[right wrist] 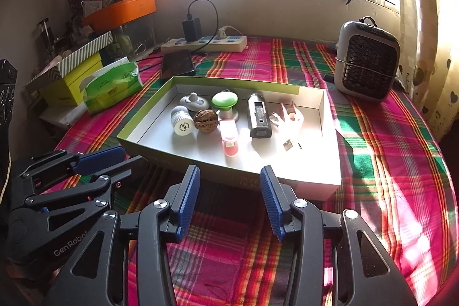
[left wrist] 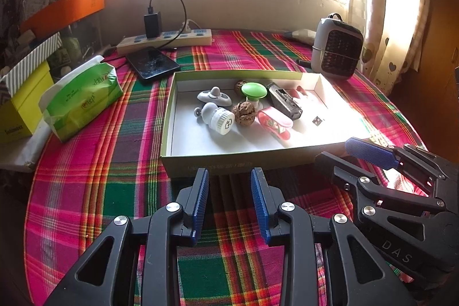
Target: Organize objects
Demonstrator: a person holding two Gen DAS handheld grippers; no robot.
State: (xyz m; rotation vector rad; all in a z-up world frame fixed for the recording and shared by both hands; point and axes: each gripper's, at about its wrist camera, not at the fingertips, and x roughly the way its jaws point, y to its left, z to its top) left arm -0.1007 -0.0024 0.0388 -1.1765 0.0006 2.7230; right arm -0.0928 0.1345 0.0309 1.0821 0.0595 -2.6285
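Both pairs of jaws stand apart with nothing between them: the left gripper (left wrist: 229, 202) and the right gripper (right wrist: 229, 200) hover over the plaid tablecloth (right wrist: 387, 162), side by side, just short of the near wall of the shallow green box (left wrist: 169, 116).

Inside the box, small items cluster toward the far side. A white round brush head (right wrist: 180, 121) lies beside a walnut (right wrist: 206, 121), with a grey-white knobbed piece (right wrist: 194, 101) behind them. A green mushroom-shaped knob (right wrist: 224, 100) stands upright near the middle, and a second walnut (left wrist: 240, 86) sits behind it, seen only from the left wrist. A pink clip-like piece (right wrist: 229, 138) lies in front of the knob, a dark grey oblong device (right wrist: 259, 116) to its right, then something pale pink washed out by sunlight (right wrist: 289, 116) and a tiny metal square (right wrist: 287, 144).

Beyond the box, a dark phone (left wrist: 152, 63) lies next to a power strip (left wrist: 166, 40) with a black charger (left wrist: 152, 25) plugged in. A green tissue pack (left wrist: 83, 99) and a yellow box (left wrist: 24, 105) sit to the left, a small grey fan heater (right wrist: 367, 60) to the right.
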